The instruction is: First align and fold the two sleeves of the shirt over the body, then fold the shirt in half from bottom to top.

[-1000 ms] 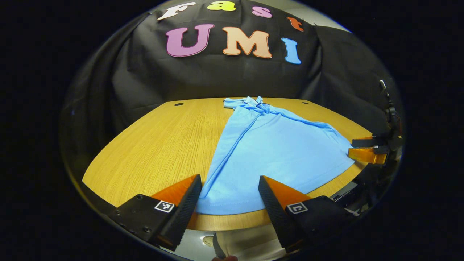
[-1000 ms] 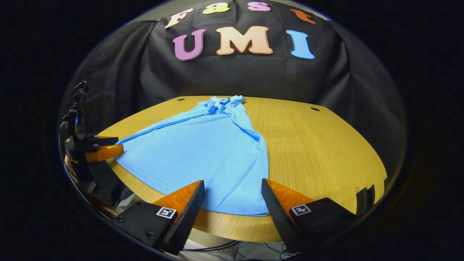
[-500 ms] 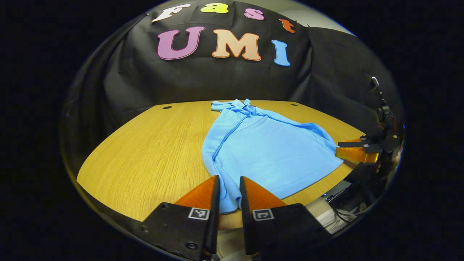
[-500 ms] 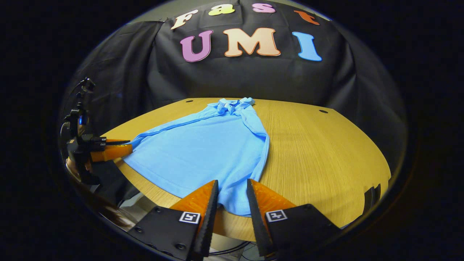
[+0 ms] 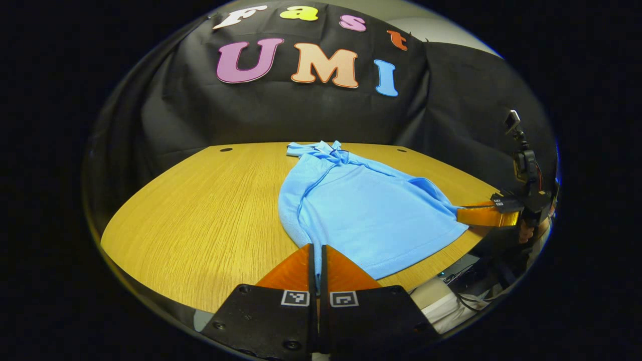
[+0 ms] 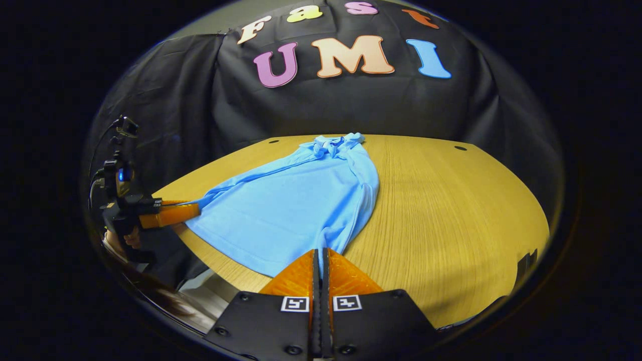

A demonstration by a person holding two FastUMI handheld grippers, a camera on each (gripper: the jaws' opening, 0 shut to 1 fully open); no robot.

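Two grippers each pinch a bottom corner of the light blue shirt (image 5: 366, 210), which lies spread on the wooden table (image 5: 200, 210) with its collar toward the black cloth wall. The left gripper (image 5: 316, 250) has its jaws pressed together on the hem corner nearest it; the right gripper (image 6: 320, 255) clamps the opposite hem corner likewise

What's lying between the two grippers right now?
The blue shirt's bottom hem spans the stretch. The left gripper pinches one hem corner and the right gripper the other, with the wooden table beneath, as both gripper views show.
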